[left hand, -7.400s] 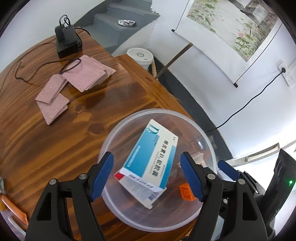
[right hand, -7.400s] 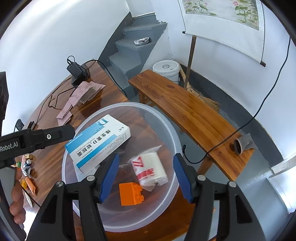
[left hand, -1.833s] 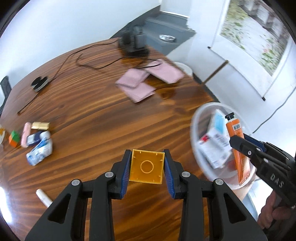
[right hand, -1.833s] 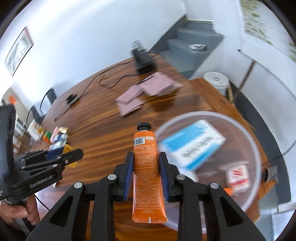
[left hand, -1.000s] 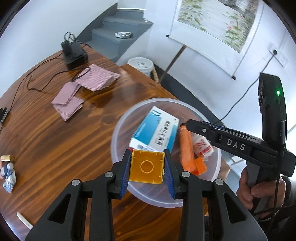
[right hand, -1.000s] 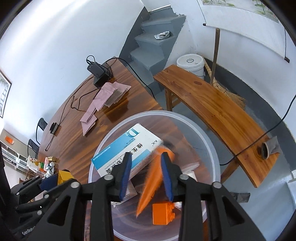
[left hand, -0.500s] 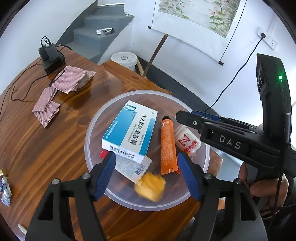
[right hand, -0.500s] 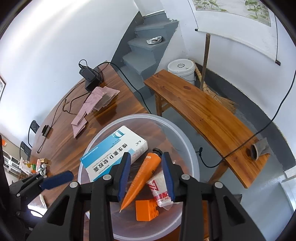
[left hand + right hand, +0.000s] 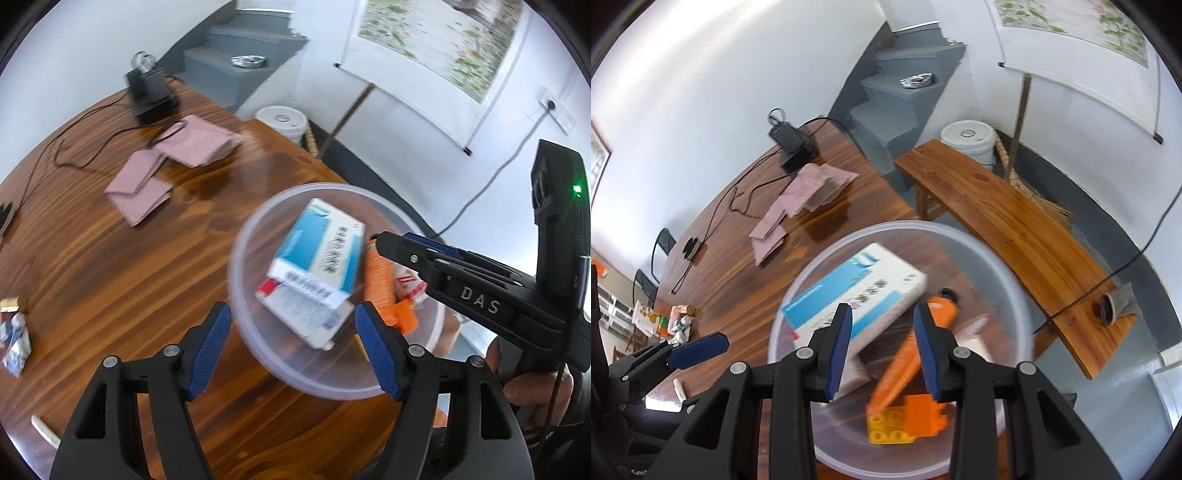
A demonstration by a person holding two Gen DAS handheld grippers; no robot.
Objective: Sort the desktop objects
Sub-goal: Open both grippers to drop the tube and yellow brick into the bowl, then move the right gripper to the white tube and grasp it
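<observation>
Here the yellow brick (image 9: pixel 888 428) lies below the right hand-held gripper (image 9: pixel 882 341).

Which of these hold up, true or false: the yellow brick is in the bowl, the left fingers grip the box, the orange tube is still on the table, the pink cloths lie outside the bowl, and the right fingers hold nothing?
1. The yellow brick is in the bowl. True.
2. The left gripper grips the box. False: its fingers stand apart, empty.
3. The orange tube lies on the table. False: it is in the bowl.
4. The pink cloths lie outside the bowl. True.
5. The right gripper holds nothing. True.
</observation>
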